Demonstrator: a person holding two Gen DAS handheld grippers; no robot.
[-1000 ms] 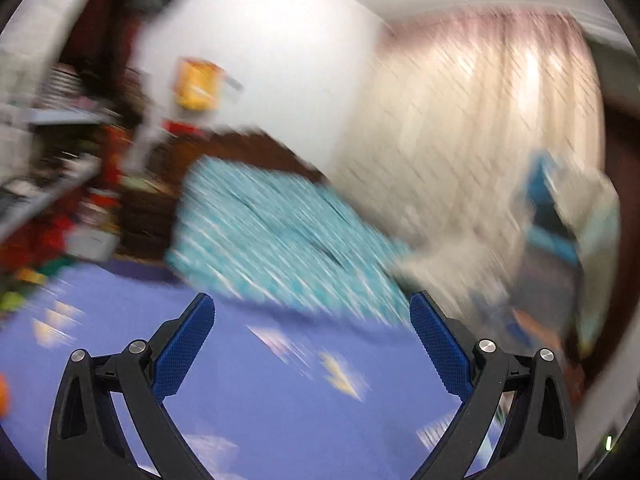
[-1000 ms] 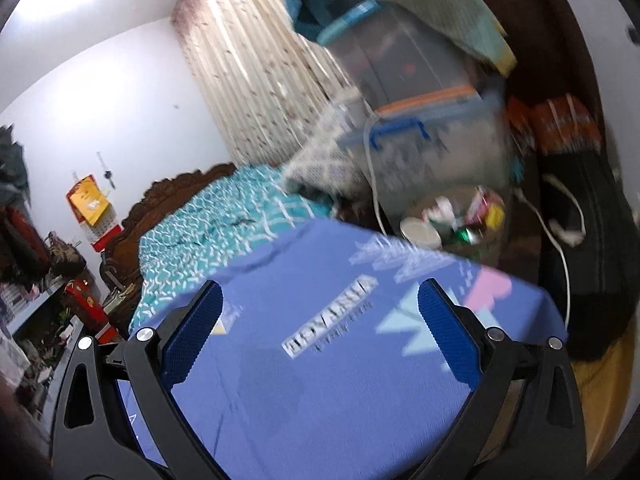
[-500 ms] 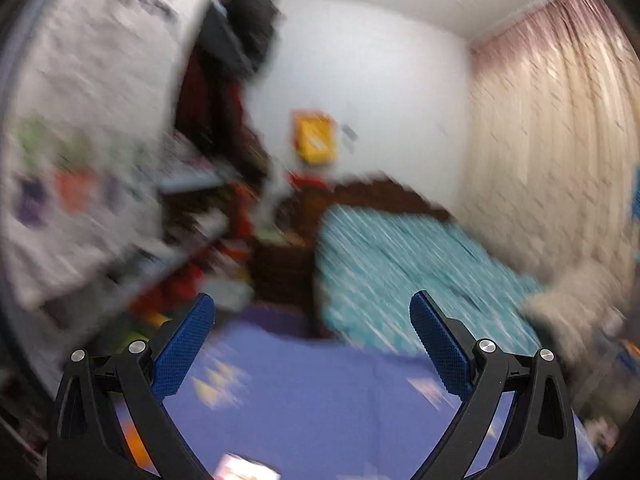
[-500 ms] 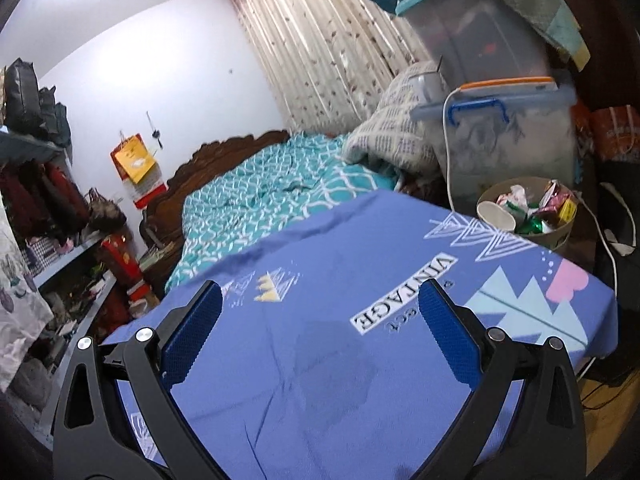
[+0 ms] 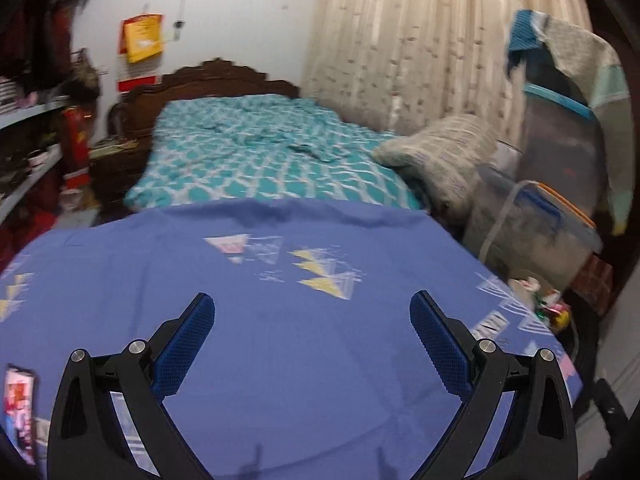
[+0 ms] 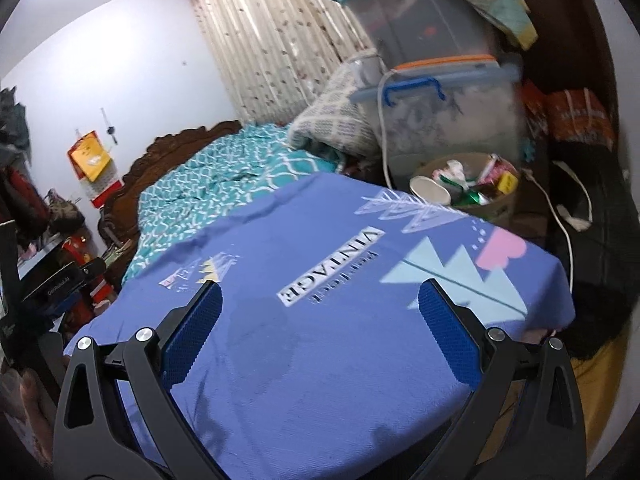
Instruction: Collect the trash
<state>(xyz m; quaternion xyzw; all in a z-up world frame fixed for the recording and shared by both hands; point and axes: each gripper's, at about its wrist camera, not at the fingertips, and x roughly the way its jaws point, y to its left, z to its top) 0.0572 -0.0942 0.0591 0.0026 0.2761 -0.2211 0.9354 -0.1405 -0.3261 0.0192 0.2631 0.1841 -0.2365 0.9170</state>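
A round tan trash bin [image 6: 500, 202] stands on the floor past the far right corner of the table, filled with wrappers and a white paper cup [image 6: 430, 190]. The same bin [image 5: 538, 294] shows in the left wrist view at the table's right edge. Both grippers hover over the blue printed tablecloth [image 6: 320, 340]. My left gripper [image 5: 312, 320] is open with nothing between its blue pads. My right gripper [image 6: 320, 312] is open and empty too. A colourful flat packet [image 5: 18, 412] lies at the table's near left edge.
A bed with a teal patterned cover [image 5: 256, 164] lies behind the table. Stacked clear storage boxes [image 6: 440, 96] and a folded blanket [image 6: 332, 120] stand at the right. Cluttered shelves [image 5: 28, 140] line the left wall. A white cable [image 6: 560, 224] trails by the bin.
The left wrist view swung left toward the shelves, then back right and down onto the table. The right wrist view rose and steadied, with the bin staying at upper right. Both grippers stayed open.
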